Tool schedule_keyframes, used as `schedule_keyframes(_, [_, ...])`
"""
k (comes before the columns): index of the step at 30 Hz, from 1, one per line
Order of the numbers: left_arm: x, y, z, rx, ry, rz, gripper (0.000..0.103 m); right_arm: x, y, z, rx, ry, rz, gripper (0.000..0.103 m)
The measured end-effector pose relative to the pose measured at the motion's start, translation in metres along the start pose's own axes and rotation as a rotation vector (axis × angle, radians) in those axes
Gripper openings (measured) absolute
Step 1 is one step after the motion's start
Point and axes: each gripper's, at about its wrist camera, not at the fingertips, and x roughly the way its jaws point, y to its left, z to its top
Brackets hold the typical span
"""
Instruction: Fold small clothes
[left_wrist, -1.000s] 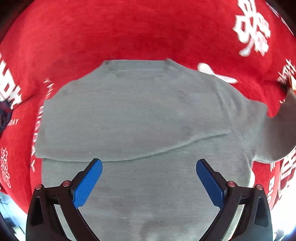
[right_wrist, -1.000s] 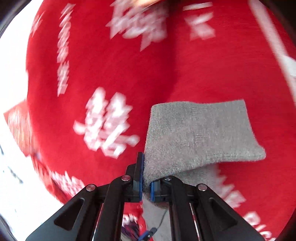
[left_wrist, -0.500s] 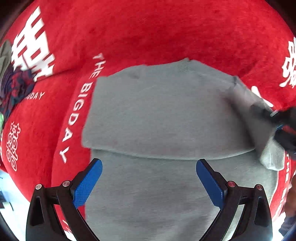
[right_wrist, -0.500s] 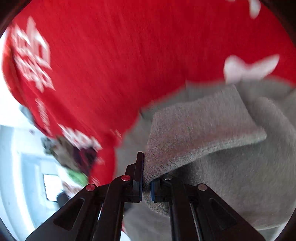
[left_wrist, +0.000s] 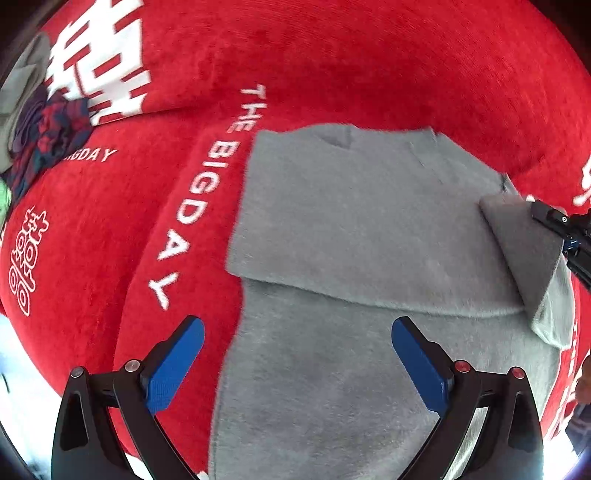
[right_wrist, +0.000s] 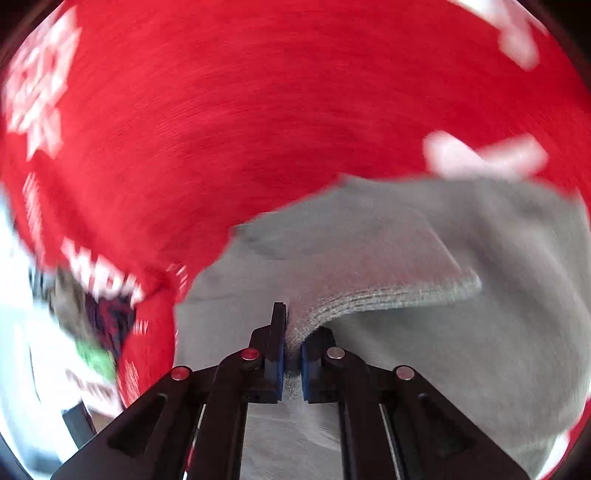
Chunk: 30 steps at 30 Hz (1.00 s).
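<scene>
- Grey knit sweater (left_wrist: 354, 236): lies flat on the red cloth, filling the middle and the 5 o'clock part of the left wrist view. One layer is folded over the body; its lower edge runs as a straight crease across the garment from 9 o'clock toward 3 o'clock. A collar notch shows at its 12 o'clock edge.
- Sleeve (left_wrist: 524, 240): doubled back over the body at the sweater's 3 o'clock side, raised slightly above the layer below. In the right wrist view the same sleeve (right_wrist: 369, 266) spreads from the pinch point toward 1 o'clock, ribbed edge visible.
- Right gripper (right_wrist: 292, 354): clamped tight on the sleeve's fabric, a fold of grey knit pinched between the blue pads. Its black tip (left_wrist: 565, 229) enters the left wrist view at 3 o'clock, touching the sleeve.
- Left gripper (left_wrist: 297, 362): jaws spread wide, nothing between them. It hangs above the lower part of the sweater at 6 o'clock; the one blue pad (left_wrist: 173, 365) is over red cloth, the other over grey knit.
- Red cloth (left_wrist: 332, 66): covers the surface under the sweater, plush, printed with white characters and the words "THE BIGDAY" just beside the sweater's 9 o'clock edge.
- Pile of other clothes (left_wrist: 40, 133): grey and dark red-blue patterned fabric at 10 o'clock, well apart from the sweater.
</scene>
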Motion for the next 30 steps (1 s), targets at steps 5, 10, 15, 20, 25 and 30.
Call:
schedule_keyframes(5, [-0.002, 0.020, 0.009, -0.050, -0.016, 0.013, 0.102, 0.049, 0.064, -0.017, -0.289, 0.134, 0.005, 0.007])
schedule_keyframes(10, [0.000, 0.032, 0.015, -0.074, -0.012, -0.037, 0.102, 0.088, 0.073, -0.045, -0.365, 0.288, -0.087, 0.012])
schedule_keyframes(15, [0.006, 0.013, 0.026, -0.040, 0.017, -0.167, 0.102, 0.053, 0.052, -0.048, -0.253, 0.245, -0.023, 0.061])
schedule_keyframes(20, [0.029, -0.019, 0.037, -0.021, 0.085, -0.293, 0.102, 0.005, 0.006, -0.058, -0.050, 0.212, -0.003, 0.061])
schedule_keyframes(25, [0.050, -0.031, 0.045, -0.076, 0.127, -0.329, 0.101, -0.053, -0.075, -0.089, 0.283, 0.148, -0.002, 0.061])
schedule_keyframes(30, [0.052, -0.032, 0.051, -0.121, 0.122, -0.332, 0.097, -0.093, -0.152, -0.114, 0.648, -0.045, 0.041, 0.061])
